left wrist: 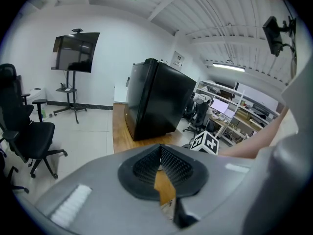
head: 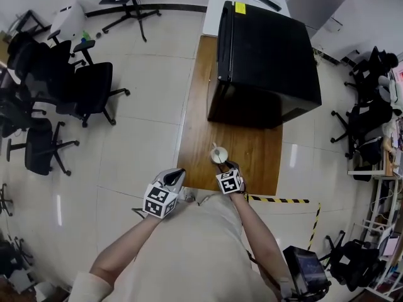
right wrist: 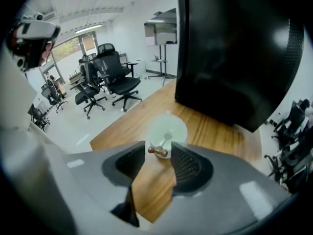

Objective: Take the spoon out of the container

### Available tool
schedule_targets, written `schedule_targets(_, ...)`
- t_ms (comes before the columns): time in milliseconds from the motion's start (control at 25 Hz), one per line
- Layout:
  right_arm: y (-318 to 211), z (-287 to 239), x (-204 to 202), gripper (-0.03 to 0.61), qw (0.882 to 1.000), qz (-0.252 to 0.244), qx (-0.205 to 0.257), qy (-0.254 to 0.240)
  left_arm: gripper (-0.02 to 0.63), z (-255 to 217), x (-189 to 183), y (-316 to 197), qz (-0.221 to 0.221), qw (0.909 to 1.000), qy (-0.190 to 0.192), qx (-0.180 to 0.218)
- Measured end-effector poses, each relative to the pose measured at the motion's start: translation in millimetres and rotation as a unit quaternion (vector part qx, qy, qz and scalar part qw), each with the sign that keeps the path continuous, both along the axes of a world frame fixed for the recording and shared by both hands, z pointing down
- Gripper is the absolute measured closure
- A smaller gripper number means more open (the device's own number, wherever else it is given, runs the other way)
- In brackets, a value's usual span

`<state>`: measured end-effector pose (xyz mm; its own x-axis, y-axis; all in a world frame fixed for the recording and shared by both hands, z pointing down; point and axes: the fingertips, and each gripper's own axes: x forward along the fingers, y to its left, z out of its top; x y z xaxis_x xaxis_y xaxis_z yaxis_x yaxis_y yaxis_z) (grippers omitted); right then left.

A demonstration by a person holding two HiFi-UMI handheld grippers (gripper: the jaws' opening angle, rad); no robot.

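- The spoon [right wrist: 158, 152] is seen standing in the pale round container [right wrist: 167, 130], its bowl down inside and its brown knobbed handle end leaning over the near rim.
- The container is set on the wooden table [right wrist: 215, 133], near the table's near edge and just in front of the large black cabinet [right wrist: 234, 48].
- The right gripper [right wrist: 157, 155] is held over the near rim with its fingers released and spread; the handle's knob is seen between the two fingertips, with a thin strip of daylight on each side, so nothing is gripped.
- How far the knob reaches down between the pads cannot be judged from the right gripper view.
- In the head view the spoon is too small to make out; only the container [head: 218, 154] is shown just beyond the right gripper [head: 228, 167].
- The left gripper [left wrist: 160, 163] is held at the table's near left corner, well apart from the container; its fingers are parted by a narrow gap in which only bare wood is seen.
- The cabinet's far side is cut off in both gripper views.
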<state>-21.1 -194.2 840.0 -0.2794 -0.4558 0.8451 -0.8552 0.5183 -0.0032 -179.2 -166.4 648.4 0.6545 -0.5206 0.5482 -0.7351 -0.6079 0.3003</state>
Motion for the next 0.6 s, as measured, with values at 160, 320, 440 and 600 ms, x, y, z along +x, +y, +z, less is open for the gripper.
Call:
schedule_targets(160,1.9,5.1,-2.6,0.446,1.0,-0.016,-0.009,0.002,0.612,-1.5,10.9,-1.0,-0.007,1.0,-0.001,-0.006)
schedule_targets(320,4.0,9.5,-5.5,0.446,0.999,-0.037,-0.023,-0.003,0.612,-1.3,24.2,-2.2,-0.015,0.9998,-0.002,-0.015)
schedule_targets(440,4.2,6.8,-7.7,0.451,0.998,-0.055,-0.018,-0.008,0.612,-1.2,34.2,-4.1,-0.022,0.9996,-0.003,-0.018)
schedule_targets(600,2.8,-6.9,-8.2,0.453,0.997,-0.065,-0.012,-0.029,0.612,-4.3,42.7,-10.9,-0.033,0.9993,-0.002,-0.018)
